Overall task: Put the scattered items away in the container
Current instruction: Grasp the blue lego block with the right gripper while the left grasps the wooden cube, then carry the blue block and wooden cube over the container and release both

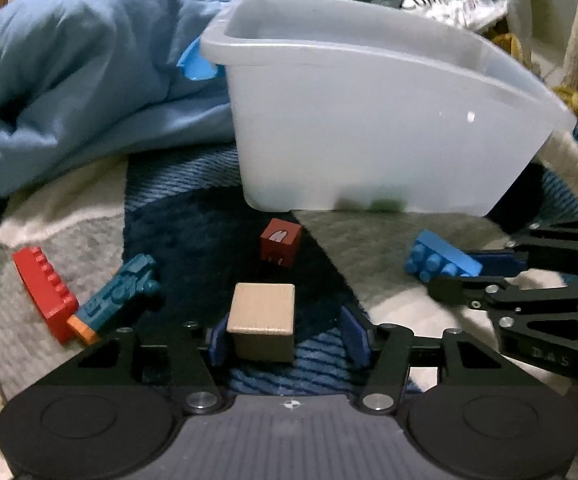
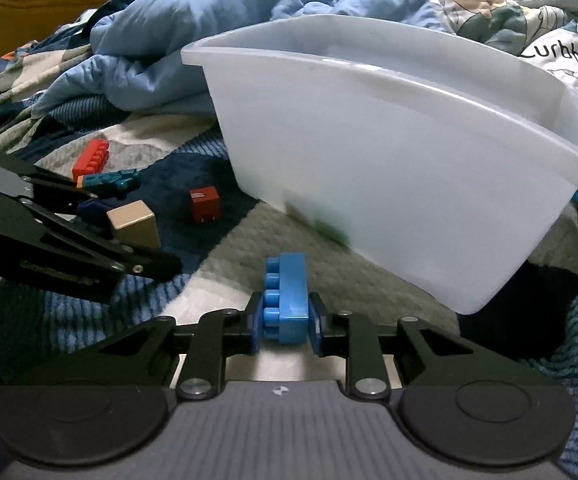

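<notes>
Both grippers are low over the patterned blanket, each with a toy between its fingers. On the right gripper the blue pads are pressed against the two flat sides of a blue studded brick, a hold that seems chosen so the studs face sideways and cannot catch. The left gripper is spread wide around a plain wooden cube; one pad touches the cube's left face, while a clear gap is left on the other side, so nothing is clamped yet.

Just beyond both stands the translucent white bin, its near wall rising above the fingers, so anything carried must probably be lifted over the rim. Something green is dimly seen through its base. On the blanket lie a red printed cube, a red studded brick and a teal toy figure. A rumpled blue duvet is bunched against the bin's far side.
</notes>
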The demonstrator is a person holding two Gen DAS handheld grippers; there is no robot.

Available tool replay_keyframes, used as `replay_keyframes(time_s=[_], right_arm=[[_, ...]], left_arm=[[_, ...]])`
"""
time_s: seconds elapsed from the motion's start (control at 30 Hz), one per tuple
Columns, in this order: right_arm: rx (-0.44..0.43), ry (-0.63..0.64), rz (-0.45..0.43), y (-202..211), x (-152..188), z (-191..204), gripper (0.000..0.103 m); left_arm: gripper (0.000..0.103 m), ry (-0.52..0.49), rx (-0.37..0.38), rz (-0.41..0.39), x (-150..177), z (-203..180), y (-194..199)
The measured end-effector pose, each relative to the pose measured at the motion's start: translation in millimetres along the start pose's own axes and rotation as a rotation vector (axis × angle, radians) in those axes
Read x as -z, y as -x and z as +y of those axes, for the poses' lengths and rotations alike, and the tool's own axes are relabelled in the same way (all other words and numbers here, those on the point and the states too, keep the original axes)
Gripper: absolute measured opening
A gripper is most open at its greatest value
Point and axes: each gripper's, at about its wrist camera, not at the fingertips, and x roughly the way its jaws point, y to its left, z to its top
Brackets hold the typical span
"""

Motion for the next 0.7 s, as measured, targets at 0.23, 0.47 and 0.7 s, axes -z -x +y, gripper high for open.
replay_keyframes(time_s=[0.23, 0.47, 0.7], right_arm=[[0.006, -0.009, 0.009, -0.7, 1.1, 2.2, 0.026], [0.006, -0.027, 0.013, -2.2, 2.2, 1.9, 0.026], [0.033, -0.041, -0.014, 5.3, 2.0, 2.6, 0.025]], left_arm=[[0.060, 0.026, -0.038, -0.016, 5.5, -3.1, -0.3], [0.060, 0.039, -0.036, -0.009, 1.7, -3.8, -0.2], [0.032, 0.028, -0.032, -0.055, 8.7, -7.1, 15.5]])
